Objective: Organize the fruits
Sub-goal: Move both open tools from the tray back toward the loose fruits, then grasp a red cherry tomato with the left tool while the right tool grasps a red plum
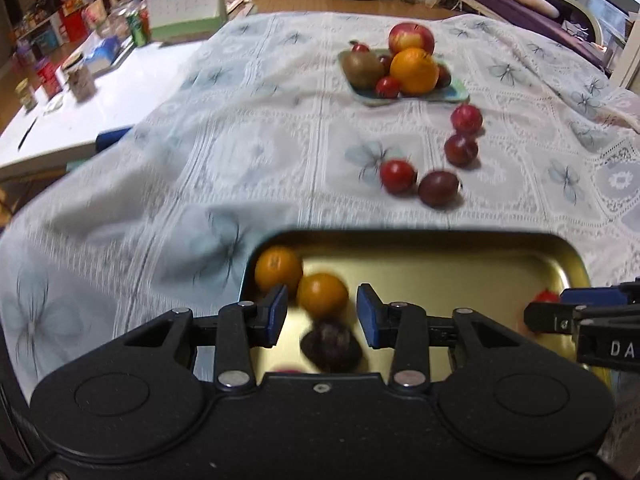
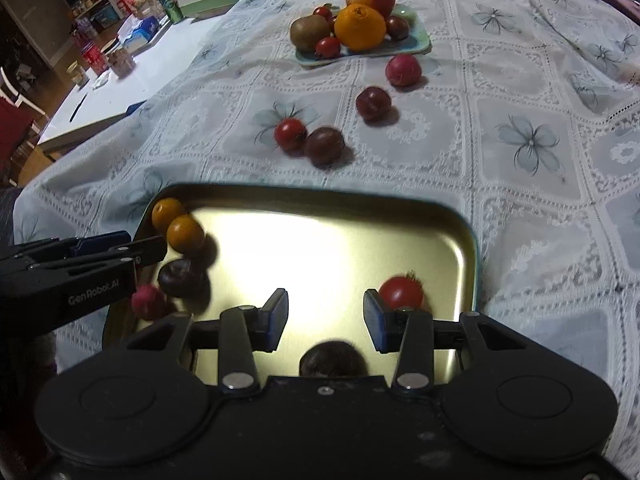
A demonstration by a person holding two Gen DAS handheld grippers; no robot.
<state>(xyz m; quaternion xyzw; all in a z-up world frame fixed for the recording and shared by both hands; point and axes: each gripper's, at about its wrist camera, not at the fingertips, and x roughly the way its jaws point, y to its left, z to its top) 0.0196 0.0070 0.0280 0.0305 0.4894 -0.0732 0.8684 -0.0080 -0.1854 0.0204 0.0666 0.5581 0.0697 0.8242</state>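
Now both grippers, left gripper (image 1: 322, 316) and right gripper (image 2: 326, 316), are held unclenched and empty over the gold tray (image 2: 466, 240), loose tomato (image 2: 291, 133) lying ahead, slightly nearer the right.

the left gripper (image 1: 322, 314) is matte black with blue pads (image 1: 277, 312) and silver screws. the right gripper (image 2: 325, 314) looks the same. white "genrobot.ai" lettering marks the left one's side.

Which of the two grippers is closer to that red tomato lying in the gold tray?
The right gripper: the tomato sits just beside its right finger. The left gripper hovers over the tray's opposite side, by the oranges.
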